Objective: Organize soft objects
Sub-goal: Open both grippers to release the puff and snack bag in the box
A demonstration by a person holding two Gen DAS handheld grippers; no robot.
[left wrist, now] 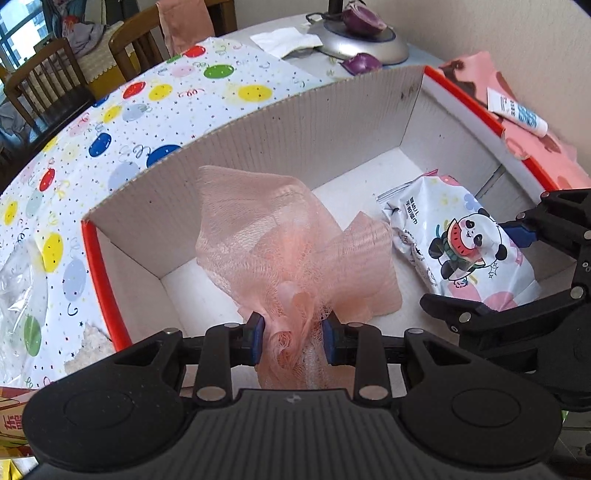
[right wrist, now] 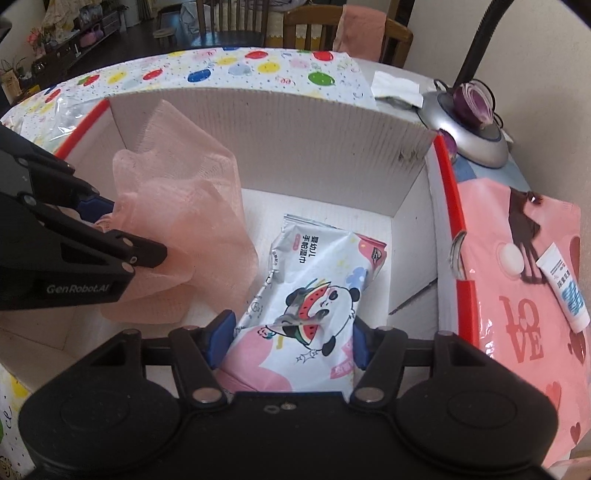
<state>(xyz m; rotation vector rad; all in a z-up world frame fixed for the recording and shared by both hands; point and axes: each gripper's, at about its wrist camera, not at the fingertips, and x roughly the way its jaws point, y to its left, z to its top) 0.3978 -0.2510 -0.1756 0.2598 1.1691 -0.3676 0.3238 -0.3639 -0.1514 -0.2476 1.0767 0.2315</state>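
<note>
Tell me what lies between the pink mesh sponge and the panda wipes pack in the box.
Only bare white box floor, seen in the right wrist view.

Soft daylight fills the room, bright and even. In the left wrist view it comes from a window [left wrist: 14, 26] at the far upper left, which is blown out pale. Shadows are faint: a grey one lies along the inner walls of the cardboard box [left wrist: 258, 122], darker in its near corner. The glossy wipes packet [right wrist: 314, 295] carries small white glints, and the pink plastic bag [right wrist: 517, 295] shines in patches. Both views bend strongly, so straight edges bow and the corners go black. The black tongs bodies close to the lens look murky and slightly soft.
</note>
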